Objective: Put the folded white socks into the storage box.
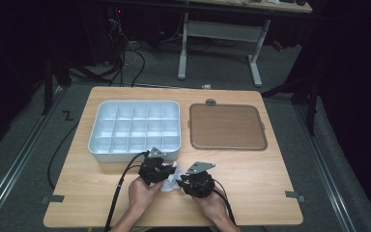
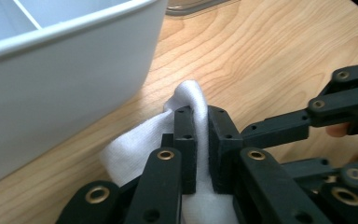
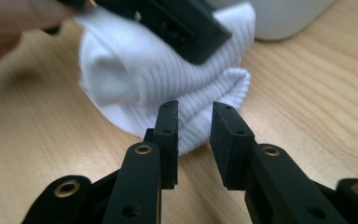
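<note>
**Two grippers at a white ribbed cloth on the counter**

The white ribbed fabric piece (image 1: 172, 178) lies folded on the wooden counter (image 1: 251, 169), just in front of the pale grey compartment tray (image 1: 107, 152) and between both hands. The left gripper (image 2: 201, 122) is clamped on an upturned fold of the cloth. The right gripper (image 3: 193, 122) stands narrowly parted at the cloth's ribbed edge, its pads not pressing. A brown rectangular lid (image 1: 227, 126) lies beside the tray.
</note>
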Demonstrator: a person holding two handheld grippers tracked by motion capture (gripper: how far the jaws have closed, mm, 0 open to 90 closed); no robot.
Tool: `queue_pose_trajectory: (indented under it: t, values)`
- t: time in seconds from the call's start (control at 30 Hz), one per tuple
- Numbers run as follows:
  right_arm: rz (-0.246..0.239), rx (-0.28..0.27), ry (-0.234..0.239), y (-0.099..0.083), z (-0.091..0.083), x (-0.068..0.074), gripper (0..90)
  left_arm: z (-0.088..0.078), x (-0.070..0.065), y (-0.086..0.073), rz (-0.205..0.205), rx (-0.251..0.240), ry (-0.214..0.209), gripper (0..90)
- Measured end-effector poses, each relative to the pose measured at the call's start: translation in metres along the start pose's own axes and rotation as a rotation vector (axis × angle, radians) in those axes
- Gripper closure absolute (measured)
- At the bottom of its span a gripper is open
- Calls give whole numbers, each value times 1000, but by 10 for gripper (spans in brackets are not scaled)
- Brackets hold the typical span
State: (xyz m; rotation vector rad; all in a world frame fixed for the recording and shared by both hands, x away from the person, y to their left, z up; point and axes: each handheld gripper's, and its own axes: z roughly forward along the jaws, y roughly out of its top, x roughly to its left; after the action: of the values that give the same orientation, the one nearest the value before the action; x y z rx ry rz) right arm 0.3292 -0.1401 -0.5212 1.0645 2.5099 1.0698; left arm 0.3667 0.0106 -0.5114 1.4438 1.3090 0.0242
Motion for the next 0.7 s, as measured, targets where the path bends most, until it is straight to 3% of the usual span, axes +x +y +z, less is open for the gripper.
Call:
queue_pose_trajectory:
  t: [0.4, 0.7]
  values:
    - [6, 1, 5, -2, 6, -4, 730, -3, -2, 2, -13, -2, -18, 787]
    - [6, 3, 3, -2, 5, -4, 728, -9, -5, 4, -33, -3, -73, 607]
